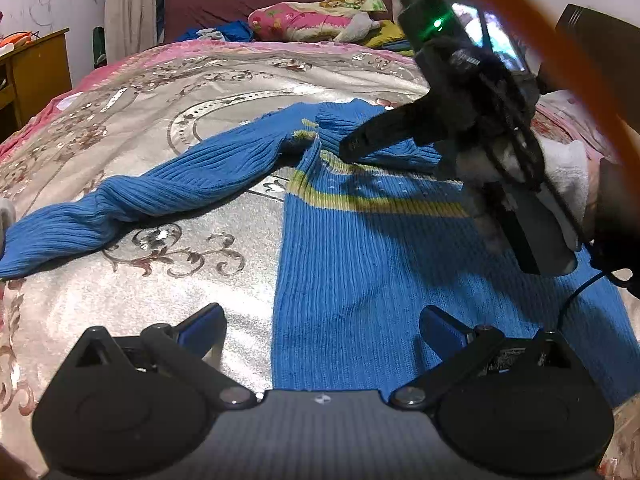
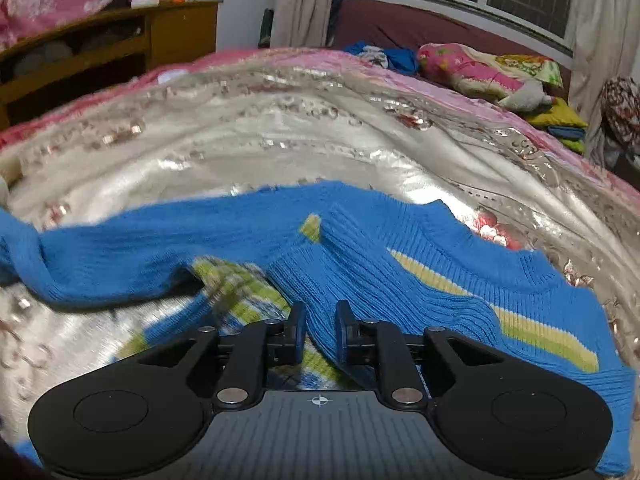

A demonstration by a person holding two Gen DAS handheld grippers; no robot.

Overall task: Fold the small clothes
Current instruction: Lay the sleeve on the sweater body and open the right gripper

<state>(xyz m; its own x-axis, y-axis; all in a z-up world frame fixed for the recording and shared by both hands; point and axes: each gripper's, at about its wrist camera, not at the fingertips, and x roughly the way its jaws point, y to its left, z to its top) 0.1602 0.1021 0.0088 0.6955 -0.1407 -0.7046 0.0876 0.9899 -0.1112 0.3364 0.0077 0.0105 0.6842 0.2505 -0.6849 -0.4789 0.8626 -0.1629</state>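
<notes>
A small blue ribbed sweater with yellow-green stripes lies on the bed. One sleeve stretches out to the left. My left gripper is open and empty above the sweater's lower body. My right gripper is shut on a fold of the sweater, the other sleeve laid across the chest. In the left wrist view the right gripper shows at the upper right, fingertips on the sweater near the collar.
The bed has a shiny silver and pink floral cover. Pillows and loose clothes lie at the headboard. A wooden desk stands to the left. An orange cable crosses the upper right.
</notes>
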